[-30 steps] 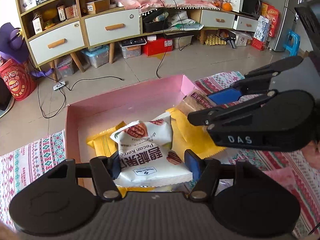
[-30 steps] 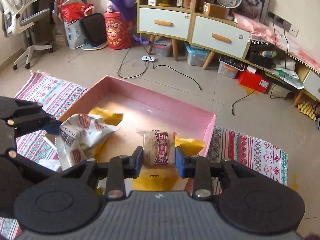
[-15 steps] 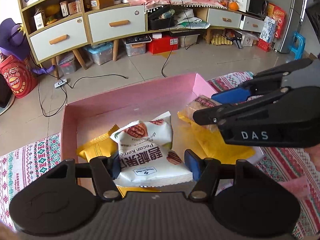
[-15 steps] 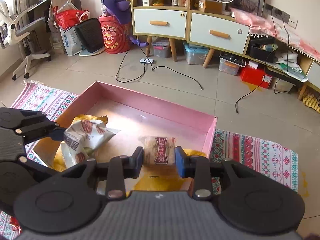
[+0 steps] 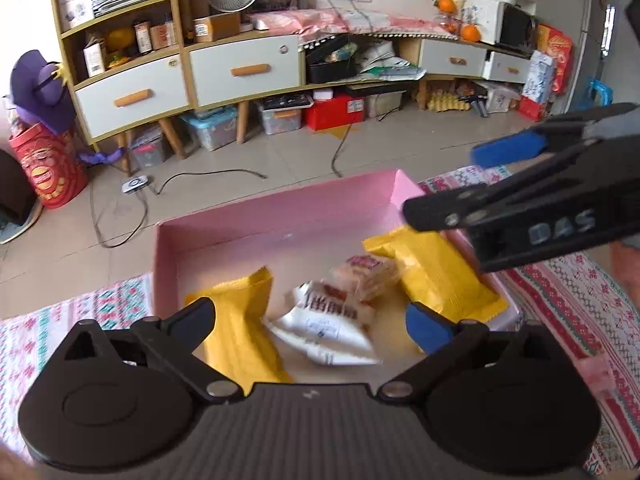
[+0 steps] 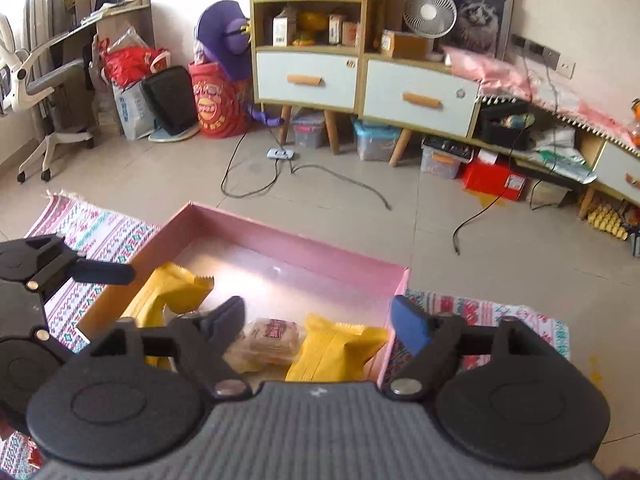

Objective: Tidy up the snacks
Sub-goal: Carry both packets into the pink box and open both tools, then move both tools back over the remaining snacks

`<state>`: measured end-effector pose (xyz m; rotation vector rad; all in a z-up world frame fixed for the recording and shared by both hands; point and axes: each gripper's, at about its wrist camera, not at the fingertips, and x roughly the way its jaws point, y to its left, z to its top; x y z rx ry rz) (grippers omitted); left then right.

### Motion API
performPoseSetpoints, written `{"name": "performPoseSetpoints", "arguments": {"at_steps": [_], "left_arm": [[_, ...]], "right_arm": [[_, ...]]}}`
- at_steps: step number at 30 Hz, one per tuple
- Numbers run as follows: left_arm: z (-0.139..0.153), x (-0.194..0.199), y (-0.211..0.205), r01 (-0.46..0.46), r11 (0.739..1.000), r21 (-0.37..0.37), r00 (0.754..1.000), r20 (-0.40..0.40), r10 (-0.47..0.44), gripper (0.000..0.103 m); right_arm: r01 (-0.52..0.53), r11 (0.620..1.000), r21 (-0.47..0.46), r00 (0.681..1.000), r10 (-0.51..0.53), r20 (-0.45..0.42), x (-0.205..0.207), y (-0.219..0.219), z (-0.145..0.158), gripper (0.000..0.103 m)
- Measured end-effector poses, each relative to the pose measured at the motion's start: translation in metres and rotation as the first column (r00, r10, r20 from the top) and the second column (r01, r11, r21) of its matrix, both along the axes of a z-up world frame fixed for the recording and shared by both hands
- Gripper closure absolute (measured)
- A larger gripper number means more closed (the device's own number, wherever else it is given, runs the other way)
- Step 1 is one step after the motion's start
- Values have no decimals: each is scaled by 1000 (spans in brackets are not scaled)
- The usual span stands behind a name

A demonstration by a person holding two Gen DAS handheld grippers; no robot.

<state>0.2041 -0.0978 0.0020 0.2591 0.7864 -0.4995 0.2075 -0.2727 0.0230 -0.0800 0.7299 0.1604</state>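
A pink box (image 5: 280, 204) sits on a patterned mat. In it lie two yellow packets (image 5: 240, 336) (image 5: 436, 276), a white pecan packet (image 5: 324, 328) and a clear pastry packet (image 5: 364, 276) leaning on it. My left gripper (image 5: 310, 318) hovers over the white packet with its jaws opening; the pads are well clear of it. My right gripper (image 6: 318, 314) also has its jaws opening above the pastry packet (image 6: 272, 340), which rests loose in the box (image 6: 300, 240) beside a yellow packet (image 6: 340, 352). In the left wrist view the right gripper (image 5: 452, 180) hangs over the box's right corner.
The patterned mat (image 6: 92, 236) spreads on both sides of the box. Beyond it is tiled floor with loose cables (image 6: 340, 180) and a power strip (image 5: 136, 184). A drawer cabinet (image 5: 240, 72) with bins underneath lines the wall. An office chair (image 6: 40, 92) stands far left.
Both grippers went from shut to wide open. The white packet and the pastry packet left the pads and now lie in the box. The right gripper rose slightly.
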Motion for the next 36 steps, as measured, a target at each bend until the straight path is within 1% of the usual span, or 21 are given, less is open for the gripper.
{"name": "performPoseSetpoints", "arguments": {"at_steps": [1, 2, 6, 10, 12, 18, 27, 33, 36], "left_arm": [[1, -3, 2, -2, 1000, 3, 1000, 1, 2, 0], [3, -6, 4, 0, 1000, 3, 1000, 5, 0, 0], [9, -22, 14, -1, 1000, 6, 1000, 24, 1, 0], [12, -40, 20, -2, 999, 36, 999, 34, 1, 0], [13, -50, 26, 8, 999, 36, 999, 43, -9, 0], [13, -72, 40, 2, 1000, 26, 1000, 24, -2, 0], [15, -109, 56, 27, 999, 34, 1000, 14, -27, 0], [8, -136, 68, 51, 998, 32, 999, 9, -51, 0], [4, -143, 72, 53, 998, 34, 999, 3, -53, 0]], "right_arm": [[-1, 1000, -2, 1000, 1, 4, -3, 0, 2, 12], [-4, 1000, -7, 1000, 4, 6, -7, 1, 4, 10], [-15, 999, -33, 1000, 16, 18, -23, 6, 8, 8], [-17, 999, -47, 1000, 18, 22, -41, 9, 12, 7], [-20, 998, -56, 999, 22, 27, -49, 11, 14, 5], [-31, 996, -82, 999, 34, 32, -70, 18, 17, 4], [-64, 995, -72, 997, 66, 30, -108, 30, 10, 3], [-82, 993, -84, 996, 84, 24, -135, 37, 0, 2], [-82, 993, -85, 996, 84, 16, -145, 40, -8, 2]]}}
